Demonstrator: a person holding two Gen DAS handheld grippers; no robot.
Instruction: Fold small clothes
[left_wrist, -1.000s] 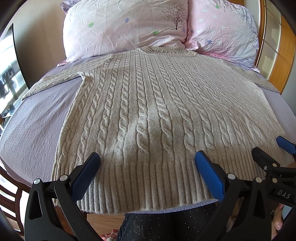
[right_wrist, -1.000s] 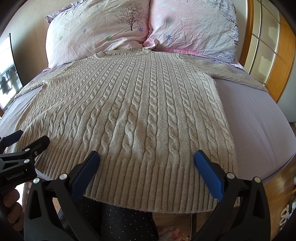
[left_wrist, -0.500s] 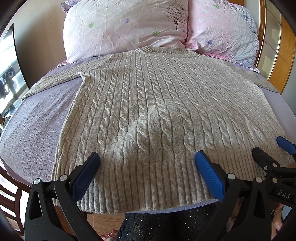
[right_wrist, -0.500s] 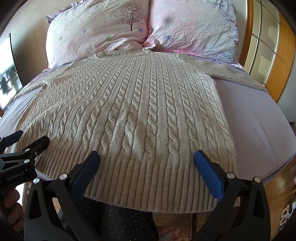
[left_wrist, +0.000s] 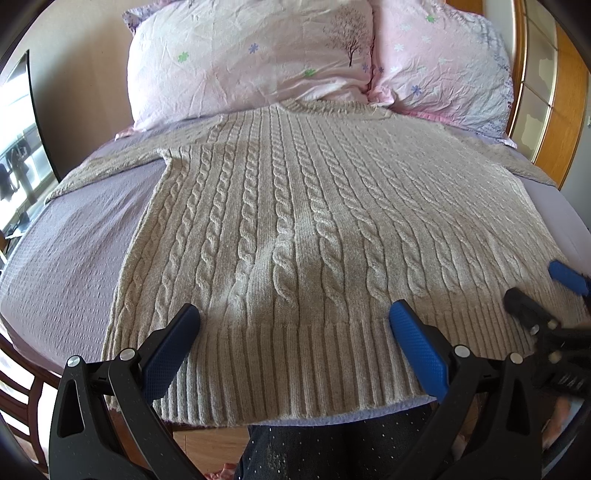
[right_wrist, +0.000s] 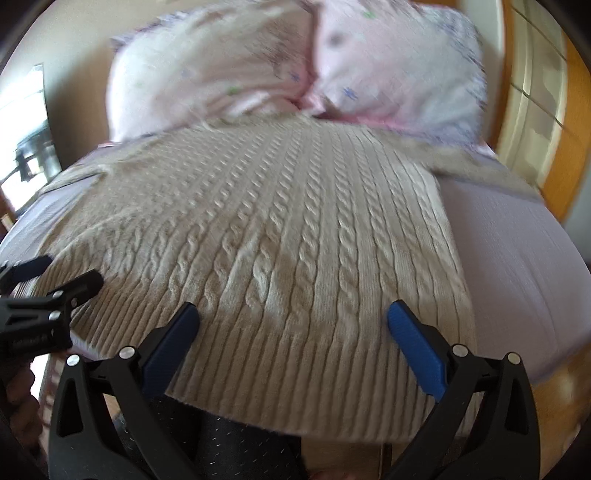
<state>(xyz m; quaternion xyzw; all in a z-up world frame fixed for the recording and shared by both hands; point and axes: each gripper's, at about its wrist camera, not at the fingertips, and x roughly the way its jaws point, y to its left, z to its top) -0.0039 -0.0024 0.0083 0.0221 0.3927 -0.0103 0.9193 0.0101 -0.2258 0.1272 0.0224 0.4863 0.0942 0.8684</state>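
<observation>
A beige cable-knit sweater (left_wrist: 295, 229) lies flat on the bed, neck toward the pillows, sleeves spread to both sides, ribbed hem at the near edge. It also shows in the right wrist view (right_wrist: 266, 236). My left gripper (left_wrist: 293, 317) is open and empty just above the hem, left of centre. My right gripper (right_wrist: 291, 315) is open and empty above the hem's right part; it also shows at the right edge of the left wrist view (left_wrist: 543, 291). The left gripper shows at the left edge of the right wrist view (right_wrist: 55, 277).
Two pink flowered pillows (left_wrist: 251, 59) lean at the head of the bed. The lilac sheet (left_wrist: 74, 236) shows on both sides of the sweater. A wooden headboard with panels (left_wrist: 554, 92) stands at the right. The person's dark trousers (left_wrist: 332, 443) are at the bed's near edge.
Both grippers stayed still until half a second ago. Now the right gripper is moving, its view blurred and shifted toward the sweater's right side. The left gripper has barely moved.
</observation>
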